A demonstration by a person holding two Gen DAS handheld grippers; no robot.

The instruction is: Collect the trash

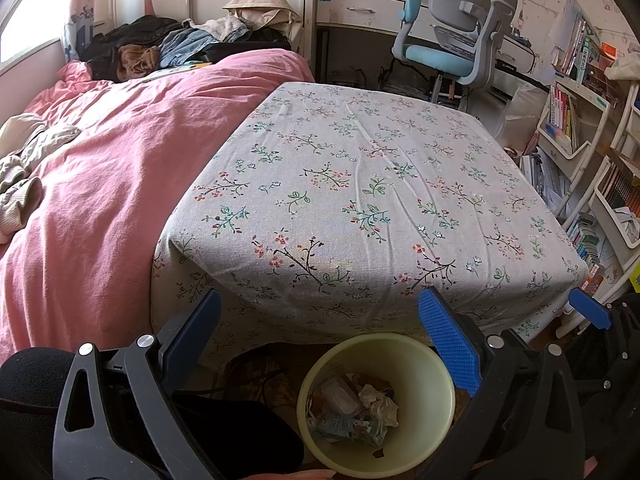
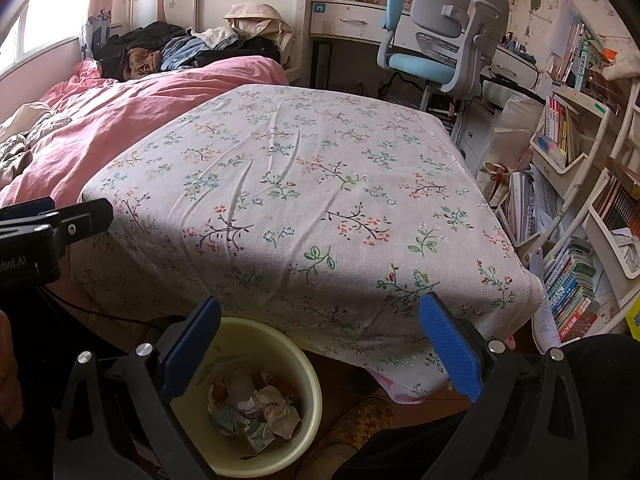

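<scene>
A pale yellow bin (image 1: 420, 356) stands on the floor just below the table's near edge, holding crumpled paper (image 1: 378, 402), a green carton (image 1: 348, 428) and other wrappers. In the right wrist view the same bin (image 2: 288, 360) shows the crumpled trash (image 2: 276, 408). My left gripper (image 1: 320, 312) hovers open above the bin, nothing between its blue pads. My right gripper (image 2: 320, 312) is also open and empty, over the table's front edge with the bin at its lower left. The floral tablecloth (image 1: 360, 184) carries no loose trash.
A pink-covered bed (image 1: 100, 168) with piled clothes lies left of the table. A blue and grey desk chair (image 1: 452, 40) stands behind it, and book racks (image 1: 580, 140) crowd the right. A floral slipper (image 2: 364, 416) lies on the floor beside the bin.
</scene>
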